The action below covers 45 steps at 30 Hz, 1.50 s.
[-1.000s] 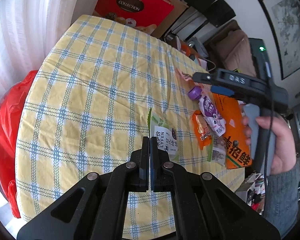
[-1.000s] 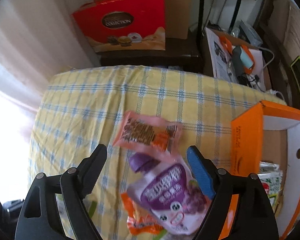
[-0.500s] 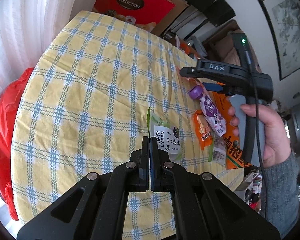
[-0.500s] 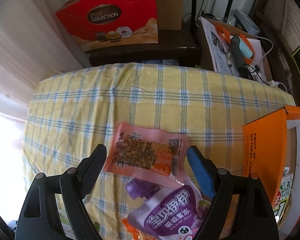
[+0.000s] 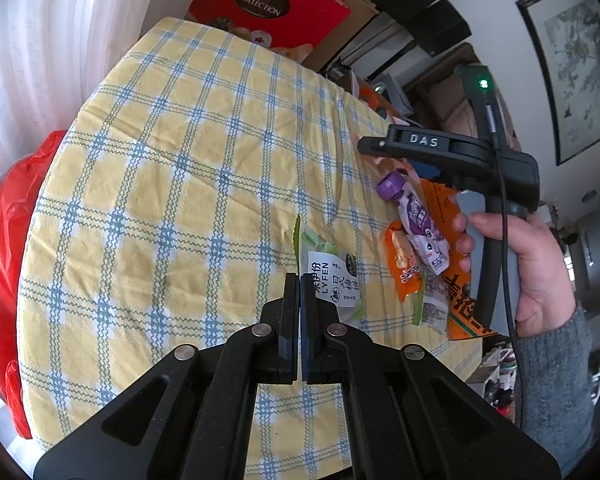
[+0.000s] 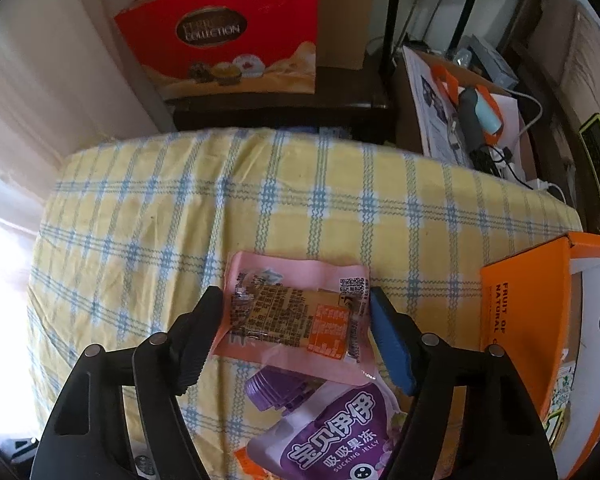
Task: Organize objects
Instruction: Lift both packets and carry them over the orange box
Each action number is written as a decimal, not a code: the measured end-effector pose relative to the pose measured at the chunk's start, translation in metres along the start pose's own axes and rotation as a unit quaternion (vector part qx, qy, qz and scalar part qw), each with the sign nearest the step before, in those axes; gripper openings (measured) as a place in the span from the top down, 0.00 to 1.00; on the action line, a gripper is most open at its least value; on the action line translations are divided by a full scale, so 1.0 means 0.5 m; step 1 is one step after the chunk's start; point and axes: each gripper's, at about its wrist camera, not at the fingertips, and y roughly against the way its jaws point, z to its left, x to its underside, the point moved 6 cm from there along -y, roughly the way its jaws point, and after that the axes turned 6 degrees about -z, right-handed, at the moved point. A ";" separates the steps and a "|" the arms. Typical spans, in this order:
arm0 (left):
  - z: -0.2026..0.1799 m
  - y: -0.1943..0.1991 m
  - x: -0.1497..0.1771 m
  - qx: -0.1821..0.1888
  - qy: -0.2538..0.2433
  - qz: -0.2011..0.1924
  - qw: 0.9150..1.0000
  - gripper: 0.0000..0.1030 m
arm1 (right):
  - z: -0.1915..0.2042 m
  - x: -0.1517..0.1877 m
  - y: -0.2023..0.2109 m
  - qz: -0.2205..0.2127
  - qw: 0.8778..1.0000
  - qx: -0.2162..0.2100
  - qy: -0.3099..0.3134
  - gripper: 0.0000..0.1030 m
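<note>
A pink snack packet point(image 6: 284, 316) lies flat on the yellow checked tablecloth point(image 6: 300, 208). My right gripper point(image 6: 296, 298) points steeply down over it, a finger on each side. Its jaws are closing with the packet between them, and the pads do not press it. Just nearer lies a purple jelly pouch point(image 6: 328, 432), which overlaps the packet's near edge. My left gripper point(image 5: 300, 280) hovers shut over the cloth with nothing in it, beside a green and white packet point(image 5: 332, 280). An orange packet point(image 5: 402, 264) lies next to the purple pouch point(image 5: 420, 220).
An open orange cardboard box point(image 6: 524, 320) stands at the table's right edge with packets inside. A red chocolate box point(image 6: 220, 32) leans behind the table. A red bag point(image 5: 4, 240) hangs off the left side. A person's hand point(image 5: 532, 264) holds the right gripper.
The right gripper has moved forward from above the purple pouch to straddle the pink packet, and its jaws have narrowed. The left gripper has kept still.
</note>
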 end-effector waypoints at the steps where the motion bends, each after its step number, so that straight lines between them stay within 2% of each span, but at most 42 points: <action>1: 0.000 0.001 -0.001 0.001 0.000 0.000 1.000 1.00 | 0.000 -0.002 0.007 -0.005 1.000 -0.002 -0.001 0.29; 12: -0.039 0.013 -0.009 0.011 -0.002 -0.013 1.000 1.00 | -0.003 -0.001 0.100 -0.037 0.999 -0.029 0.015 0.29; 26: -0.145 0.060 -0.027 0.030 -0.036 -0.032 0.998 1.00 | -0.025 0.051 0.253 -0.080 0.994 -0.064 0.038 0.29; 34: -0.227 0.079 -0.028 0.040 -0.064 -0.035 0.997 1.00 | -0.088 0.092 0.328 -0.097 0.992 -0.070 0.032 0.28; 45: -0.371 0.076 -0.022 0.051 -0.121 -0.031 0.991 1.00 | -0.230 0.151 0.375 -0.100 0.994 -0.046 0.003 0.28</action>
